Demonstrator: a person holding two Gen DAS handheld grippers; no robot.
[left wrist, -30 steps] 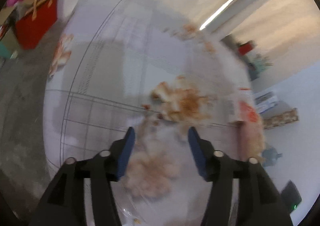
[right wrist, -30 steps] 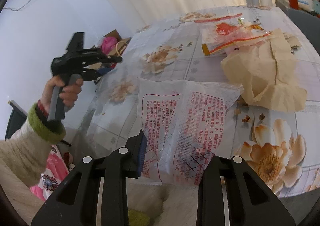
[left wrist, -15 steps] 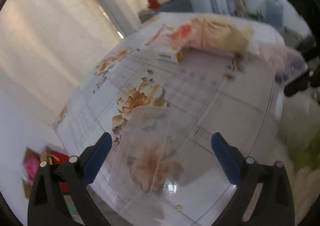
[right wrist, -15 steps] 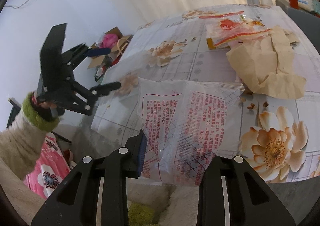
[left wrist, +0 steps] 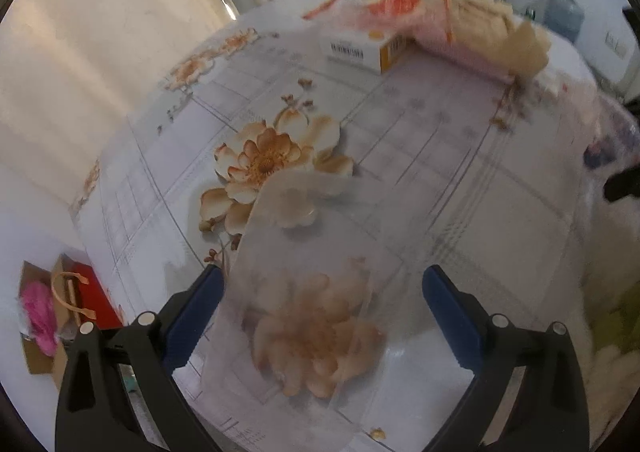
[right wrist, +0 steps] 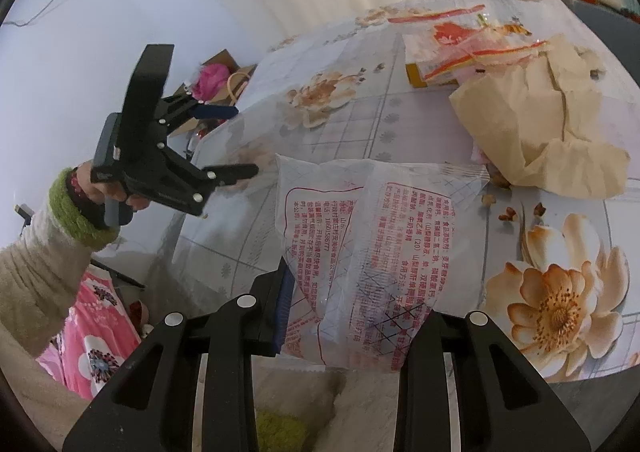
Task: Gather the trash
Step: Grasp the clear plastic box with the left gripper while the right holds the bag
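At the left, the left gripper (left wrist: 320, 316) is seen spread wide, its jaws just opened, above a clear plastic sheet (left wrist: 312, 292) lying on the worktop (left wrist: 440, 140). At the right, a printed plastic bag (right wrist: 360, 252) is gripped by the right gripper (right wrist: 352, 316), near the crumpled brown paper (right wrist: 540, 124).

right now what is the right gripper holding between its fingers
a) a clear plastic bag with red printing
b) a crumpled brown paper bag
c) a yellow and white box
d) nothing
a, since the right gripper has its fingers closed on the clear plastic bag with red printing, while the brown paper bag lies further back on the table.
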